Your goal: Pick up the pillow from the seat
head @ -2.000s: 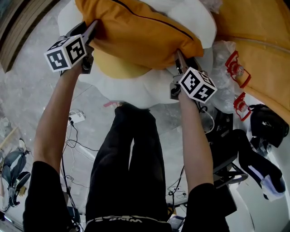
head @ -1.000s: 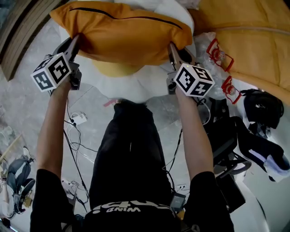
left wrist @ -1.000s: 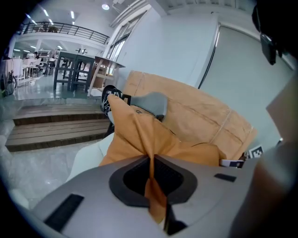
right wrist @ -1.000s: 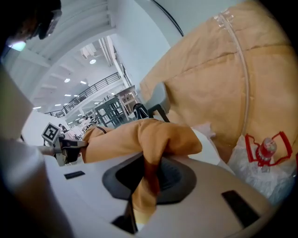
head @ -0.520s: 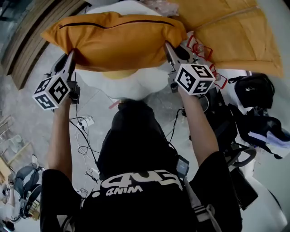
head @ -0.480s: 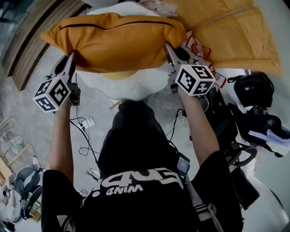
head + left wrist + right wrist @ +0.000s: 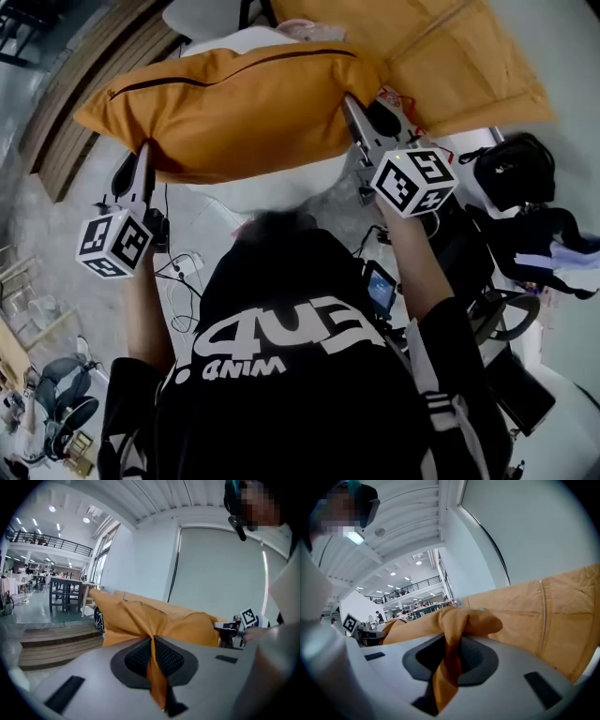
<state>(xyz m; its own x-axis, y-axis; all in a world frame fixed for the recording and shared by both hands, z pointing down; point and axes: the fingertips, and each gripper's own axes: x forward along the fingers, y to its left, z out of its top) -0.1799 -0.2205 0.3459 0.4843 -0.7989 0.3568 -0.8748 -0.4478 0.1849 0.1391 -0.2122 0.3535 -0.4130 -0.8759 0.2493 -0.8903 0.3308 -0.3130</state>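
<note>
The left tool (image 7: 152, 644) is shut tight on a thin fold of orange cloth at one corner of the pillow (image 7: 234, 108), and the cloth runs down between its dark pads. The right tool (image 7: 449, 651) pinches a bunched fold at the opposite corner, its jaws slightly apart around the thicker cloth. In the head view both tools point away from the person, the left at the pillow's left end and the right at its right end. The pillow stretches between them, with its zip along the far edge, held up in front of the person over the white seat (image 7: 305, 176). Just beyond the right tool lies a larger orange cushion (image 7: 469, 56). A black bag (image 7: 511, 173) sits to the right, and wooden steps (image 7: 56, 641) run along the left
</note>
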